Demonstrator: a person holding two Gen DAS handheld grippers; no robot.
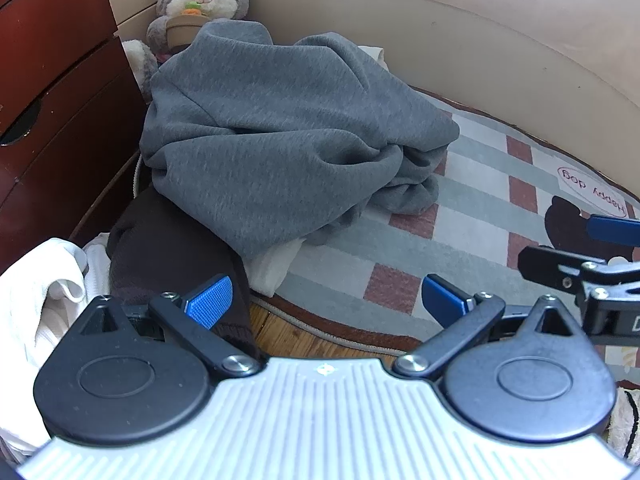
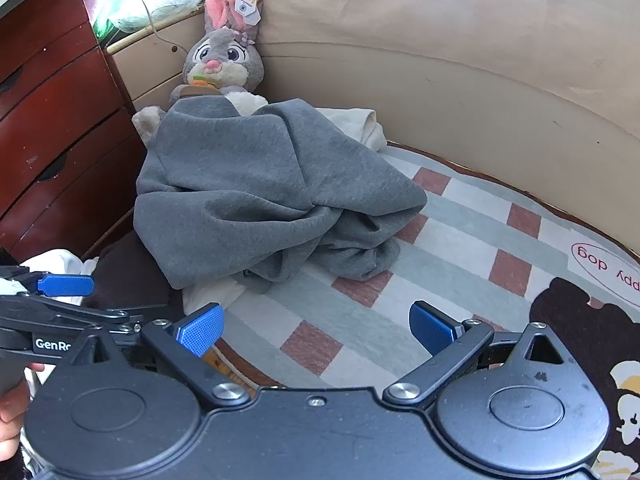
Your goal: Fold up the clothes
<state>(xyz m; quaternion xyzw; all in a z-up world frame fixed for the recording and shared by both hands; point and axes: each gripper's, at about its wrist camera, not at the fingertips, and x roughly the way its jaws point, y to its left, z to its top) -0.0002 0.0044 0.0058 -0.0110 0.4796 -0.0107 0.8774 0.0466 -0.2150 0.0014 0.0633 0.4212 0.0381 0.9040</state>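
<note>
Lying crumpled ahead of both claws: grey garment [image 1: 280, 128]; left claw [image 1: 326, 300], right claw [image 2: 316, 328] spread apart, empty.

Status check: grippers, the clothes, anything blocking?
Left gripper open, empty; right gripper open, empty. Grey sweatshirt crumpled on the rug, unfolded, lying over a dark garment. Plush rabbit behind the pile, partly covered.

Two low fisheye views, side by side, facing forward across a checked rug [image 1: 360, 248] toward a close grey garment [image 1: 280, 152] and stuffed rabbit [image 2: 220, 64]. Both shared; each catches the other gripper at its edge.
</note>
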